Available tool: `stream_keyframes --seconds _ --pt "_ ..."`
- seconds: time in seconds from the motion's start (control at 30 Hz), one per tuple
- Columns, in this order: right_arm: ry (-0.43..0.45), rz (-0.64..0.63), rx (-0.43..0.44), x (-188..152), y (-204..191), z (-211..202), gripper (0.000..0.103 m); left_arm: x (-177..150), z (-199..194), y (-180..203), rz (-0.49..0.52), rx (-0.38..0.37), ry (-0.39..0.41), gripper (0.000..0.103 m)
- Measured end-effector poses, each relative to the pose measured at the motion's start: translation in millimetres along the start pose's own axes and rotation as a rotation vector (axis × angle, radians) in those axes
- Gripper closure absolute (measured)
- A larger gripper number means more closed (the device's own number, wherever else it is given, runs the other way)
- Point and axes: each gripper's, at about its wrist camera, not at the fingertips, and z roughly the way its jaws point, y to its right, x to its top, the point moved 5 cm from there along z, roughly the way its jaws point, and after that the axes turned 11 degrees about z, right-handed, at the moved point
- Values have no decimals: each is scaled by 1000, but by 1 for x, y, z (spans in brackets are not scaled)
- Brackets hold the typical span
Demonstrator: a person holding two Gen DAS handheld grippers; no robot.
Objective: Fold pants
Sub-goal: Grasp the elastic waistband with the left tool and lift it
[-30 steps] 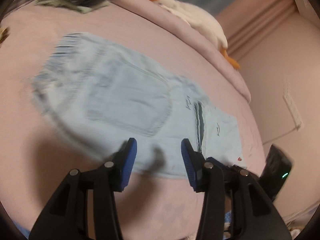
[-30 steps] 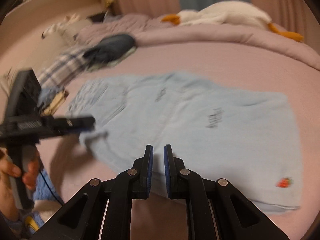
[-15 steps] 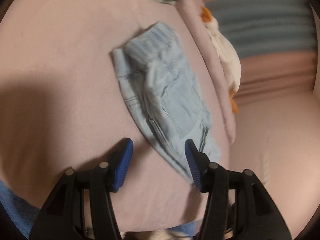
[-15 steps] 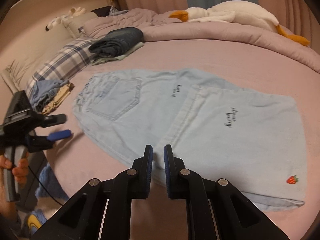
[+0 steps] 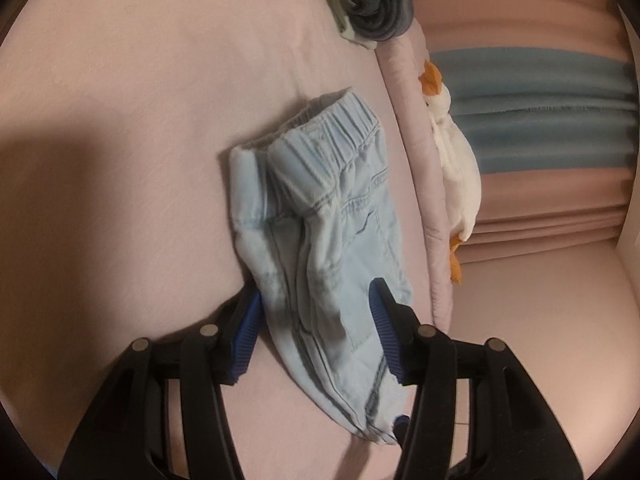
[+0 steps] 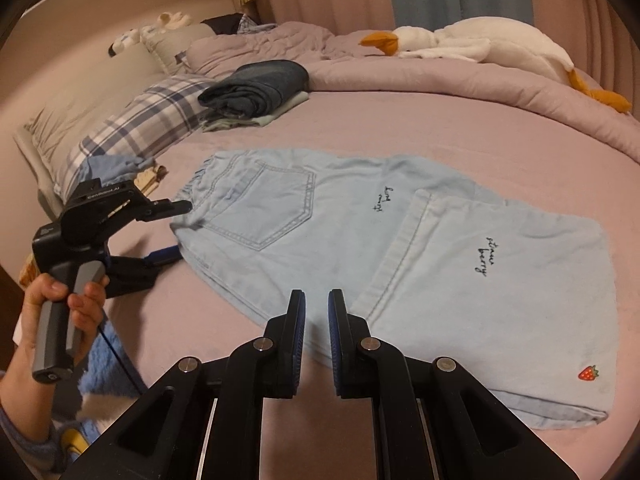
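Light blue denim pants (image 6: 360,248) lie flat on the pink bed, folded once, with the leg ends laid over the middle and a strawberry patch at the right. In the left wrist view the pants (image 5: 320,232) show end-on, waistband away from me. My left gripper (image 5: 316,316) is open, its blue pads on either side of the waistband corner; it also shows in the right wrist view (image 6: 172,232). My right gripper (image 6: 316,328) is nearly closed and empty, just above the pants' near edge.
A stack of folded dark clothes (image 6: 256,88) sits at the back. A plaid pillow (image 6: 136,128) lies at the left. A white goose plush (image 6: 472,46) lies on the rolled pink duvet (image 6: 440,80) along the far side.
The left gripper has swung round and moved in to the waistband end, so its open pads now straddle the fabric. The right gripper has stayed over the near edge.
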Motion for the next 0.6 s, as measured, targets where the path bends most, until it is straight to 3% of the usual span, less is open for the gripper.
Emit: stream_keyframes --seconds 0.1,0.3,0.37,0.4,0.43,0.53,0.6 --pt "0 12 -4 0 3 0 93 12 3 0 3 -2 43 50" --pt "-6 40 -13 0 7 3 93 30 14 -1 -1 -53 53 51" --pt "-17 61 -15 2 9 7 93 33 16 0 13 -72 40 60" --pt "-20 71 -17 4 10 10 93 33 16 -1 28 -75 26 71" --pt "-20 80 -16 7 10 12 93 31 15 -4 51 -81 9 76" --pt "-23 101 -14 15 11 20 93 26 4 -13 41 -128 2 82" --pt "-31 101 -33 25 11 30 93 24 -6 -8 102 -121 16 82"
